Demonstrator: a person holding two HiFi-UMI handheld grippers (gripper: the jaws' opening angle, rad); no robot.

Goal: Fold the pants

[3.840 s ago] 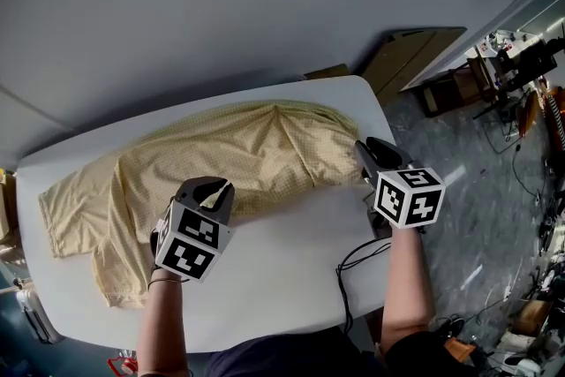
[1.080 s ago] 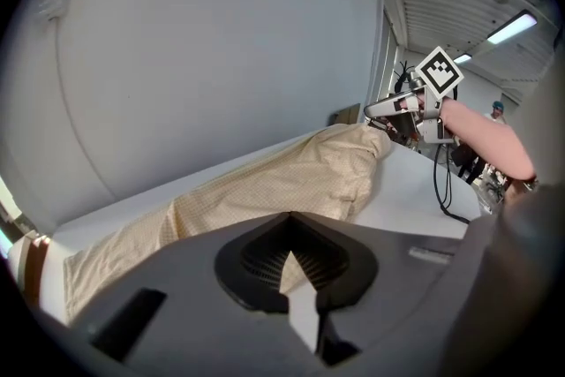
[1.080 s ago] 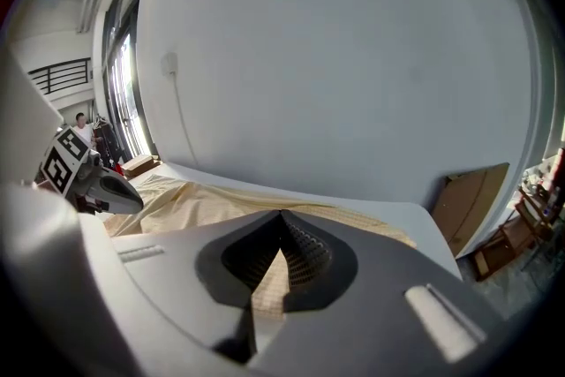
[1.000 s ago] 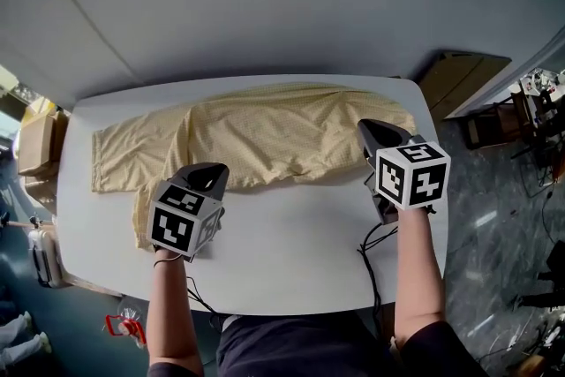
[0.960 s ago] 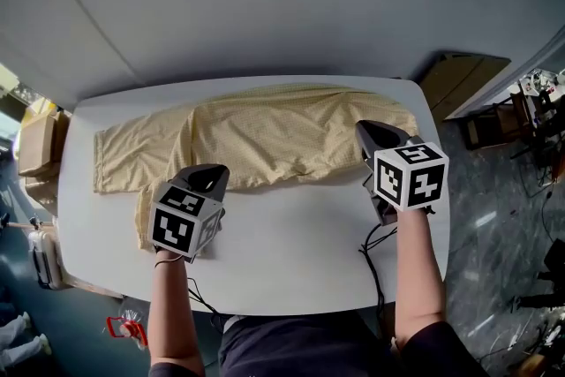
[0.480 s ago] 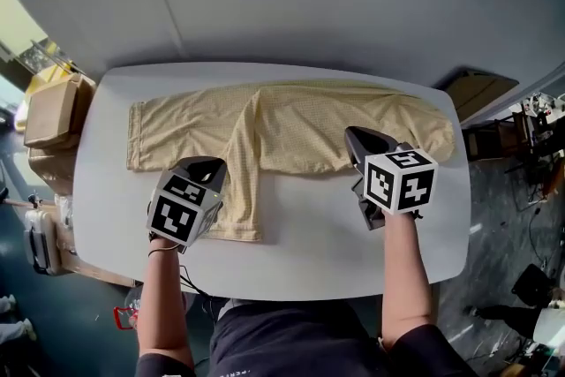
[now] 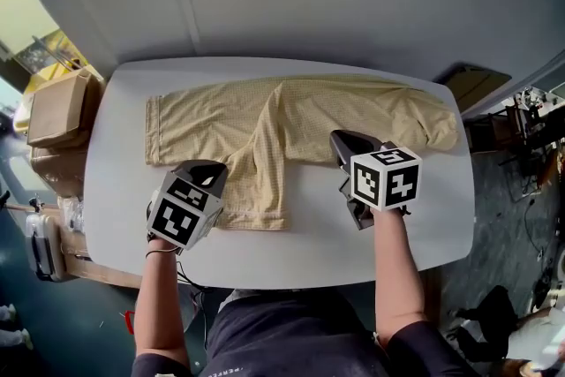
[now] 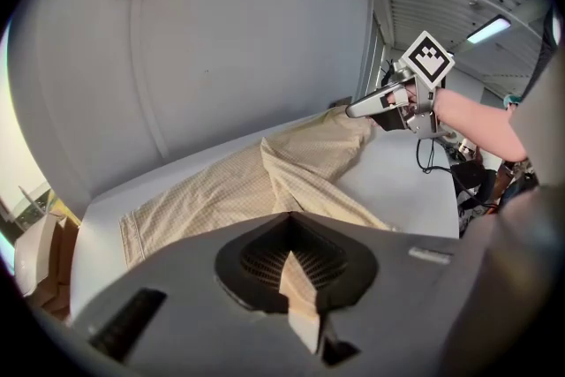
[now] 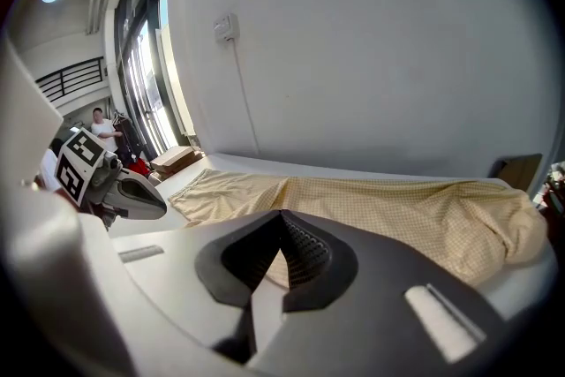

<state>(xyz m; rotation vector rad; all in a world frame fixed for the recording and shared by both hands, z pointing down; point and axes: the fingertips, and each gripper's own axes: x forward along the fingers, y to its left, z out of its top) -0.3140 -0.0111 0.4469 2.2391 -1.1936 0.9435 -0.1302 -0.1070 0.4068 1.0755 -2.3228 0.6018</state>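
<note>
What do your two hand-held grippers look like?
The left hand-held gripper and right hand-held gripper are grey with dark jaws, each topped by a white cube with black square markers. A black cable hangs from the right one. Arms are unsleeved.

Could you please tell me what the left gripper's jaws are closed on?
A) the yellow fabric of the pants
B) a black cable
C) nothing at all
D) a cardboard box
A: in the left gripper view, a strip of the pants is pinched between the shut jaws of the left gripper.
</note>
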